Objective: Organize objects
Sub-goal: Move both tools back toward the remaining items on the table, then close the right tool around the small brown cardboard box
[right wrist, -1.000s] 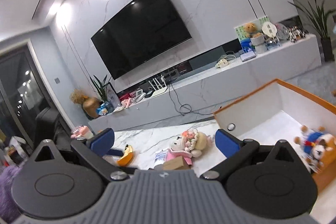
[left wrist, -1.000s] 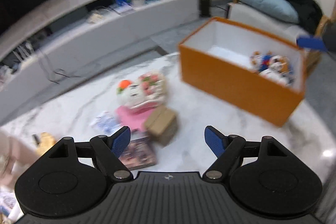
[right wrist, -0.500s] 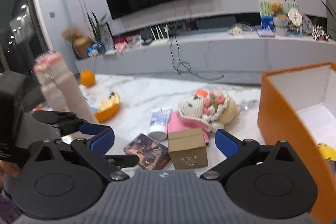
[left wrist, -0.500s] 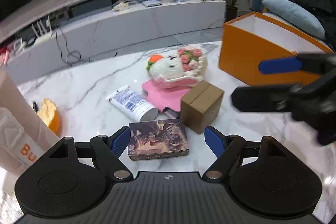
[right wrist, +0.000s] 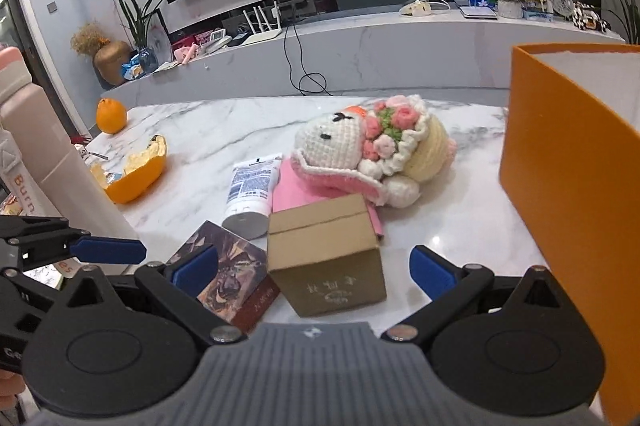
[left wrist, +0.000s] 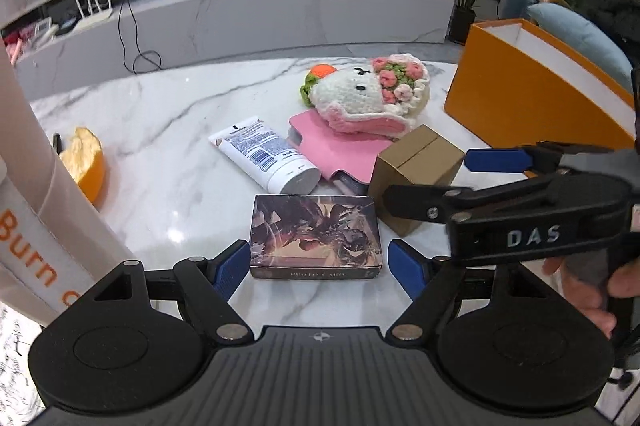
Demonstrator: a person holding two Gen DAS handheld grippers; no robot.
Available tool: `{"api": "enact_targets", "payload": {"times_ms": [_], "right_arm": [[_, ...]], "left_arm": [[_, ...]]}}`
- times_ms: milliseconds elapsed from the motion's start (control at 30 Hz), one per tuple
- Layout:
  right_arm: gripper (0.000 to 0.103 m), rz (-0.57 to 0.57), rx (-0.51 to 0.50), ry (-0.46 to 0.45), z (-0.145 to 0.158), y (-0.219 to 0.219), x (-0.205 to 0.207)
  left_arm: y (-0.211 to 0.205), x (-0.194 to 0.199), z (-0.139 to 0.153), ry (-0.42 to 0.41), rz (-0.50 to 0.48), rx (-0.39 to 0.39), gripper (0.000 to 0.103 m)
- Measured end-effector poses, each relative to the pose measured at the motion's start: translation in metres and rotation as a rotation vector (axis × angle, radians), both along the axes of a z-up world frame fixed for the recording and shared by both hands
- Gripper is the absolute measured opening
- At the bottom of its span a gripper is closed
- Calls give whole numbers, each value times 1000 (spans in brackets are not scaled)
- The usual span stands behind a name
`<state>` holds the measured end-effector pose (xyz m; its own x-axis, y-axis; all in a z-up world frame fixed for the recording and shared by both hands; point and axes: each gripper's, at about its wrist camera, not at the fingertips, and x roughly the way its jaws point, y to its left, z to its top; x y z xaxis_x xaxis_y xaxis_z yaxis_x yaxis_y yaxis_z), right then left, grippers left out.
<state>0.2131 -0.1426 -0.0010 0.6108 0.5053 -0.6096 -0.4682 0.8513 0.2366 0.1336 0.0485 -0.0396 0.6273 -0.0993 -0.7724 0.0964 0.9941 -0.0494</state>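
My left gripper (left wrist: 318, 268) is open, its blue pads on either side of a dark photo-card box (left wrist: 315, 236) lying flat on the marble table (left wrist: 160, 114). My right gripper (right wrist: 314, 268) is open around a small brown cardboard box (right wrist: 326, 252); the card box (right wrist: 230, 276) lies by its left pad. Behind them lie a white tube (left wrist: 266, 160), a pink case (left wrist: 336, 150) and a crocheted bunny toy (left wrist: 368, 94). The orange storage box (left wrist: 532, 90) stands at the right.
A tall pink-white bottle (left wrist: 44, 210) stands close at the left. An orange peel half (left wrist: 86, 162) lies beside it, and a whole orange (right wrist: 111, 115) farther back. A low white TV bench (right wrist: 360, 42) runs behind the table.
Both grippers have swung down from over the orange box to the table items. The left now brackets the card box, the right the cardboard box. Both stay open.
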Motion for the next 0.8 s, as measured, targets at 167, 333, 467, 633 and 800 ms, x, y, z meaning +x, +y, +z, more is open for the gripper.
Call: {"api": "enact_targets", "payload": {"times_ms": [167,333,467,633,800], "right_arm": [[95,5,-47,-24,-5,15,5],[86,-20,-73,7,-18,20,13],[67,-38,-88,-19,-20,22,14],[64,-43,-97,-30,-18,23,13],[64,-53,-102,-39,-19,25,12]], "left_arm": [[4,0,-3,12,-3,12,89],[14,2,-5,28,6,-3,89],[19,3,-6,48,10,-29,89],[17,1,-5,26,16,-3,89],[15,2,-4,23,13,-4,89]]}}
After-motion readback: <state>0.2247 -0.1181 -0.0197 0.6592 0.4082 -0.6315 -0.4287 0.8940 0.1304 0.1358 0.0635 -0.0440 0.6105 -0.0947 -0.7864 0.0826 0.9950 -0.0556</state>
